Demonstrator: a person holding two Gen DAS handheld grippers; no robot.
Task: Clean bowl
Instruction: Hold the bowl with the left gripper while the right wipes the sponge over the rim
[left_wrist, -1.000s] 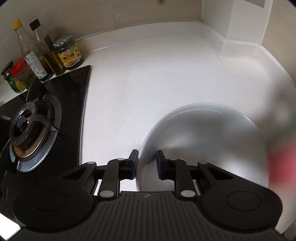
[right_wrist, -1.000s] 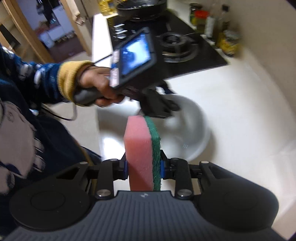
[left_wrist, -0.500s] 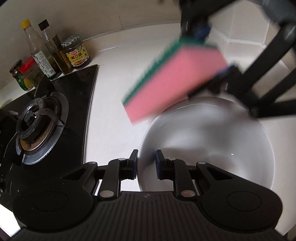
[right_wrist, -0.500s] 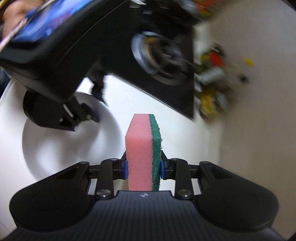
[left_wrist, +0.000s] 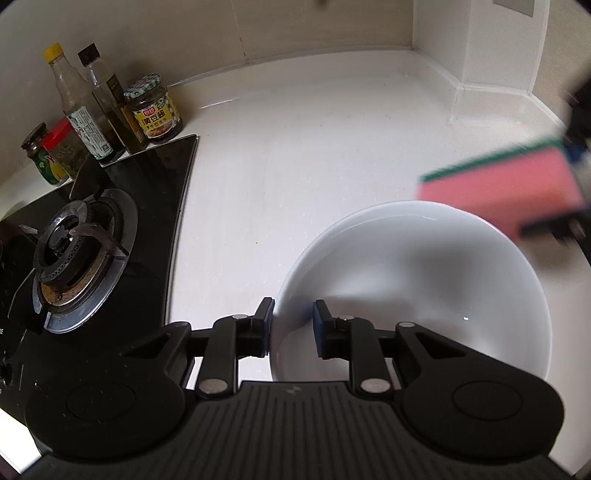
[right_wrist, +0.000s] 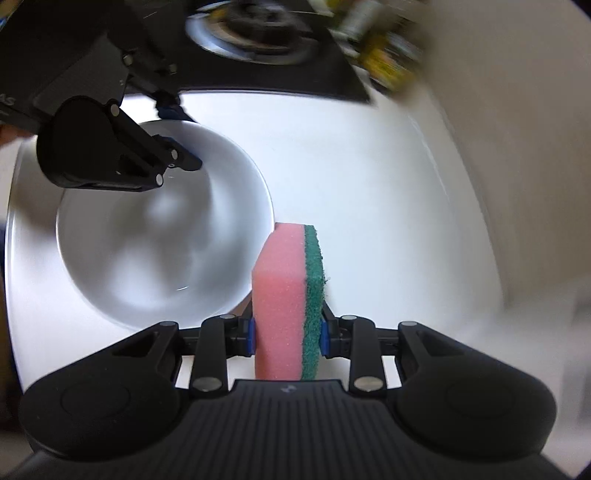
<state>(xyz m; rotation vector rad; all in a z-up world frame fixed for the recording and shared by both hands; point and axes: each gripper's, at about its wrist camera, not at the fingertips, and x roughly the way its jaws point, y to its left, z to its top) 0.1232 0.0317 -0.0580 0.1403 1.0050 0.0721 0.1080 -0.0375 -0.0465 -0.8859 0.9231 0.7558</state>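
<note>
A white bowl stands on the white counter. My left gripper is shut on its near rim, one finger outside and one inside. The bowl also shows in the right wrist view, with the left gripper at its far rim. My right gripper is shut on a pink sponge with a green scouring side, held upright just beside the bowl's right rim. In the left wrist view the sponge appears blurred above the bowl's far right rim.
A black gas hob with a burner lies left of the bowl. Several sauce bottles and jars stand at the back wall behind the hob. A tiled wall corner bounds the counter at the back right.
The right gripper has carried the sponge from above the bowl's far left rim over to its right side. The left gripper keeps its hold on the rim.
</note>
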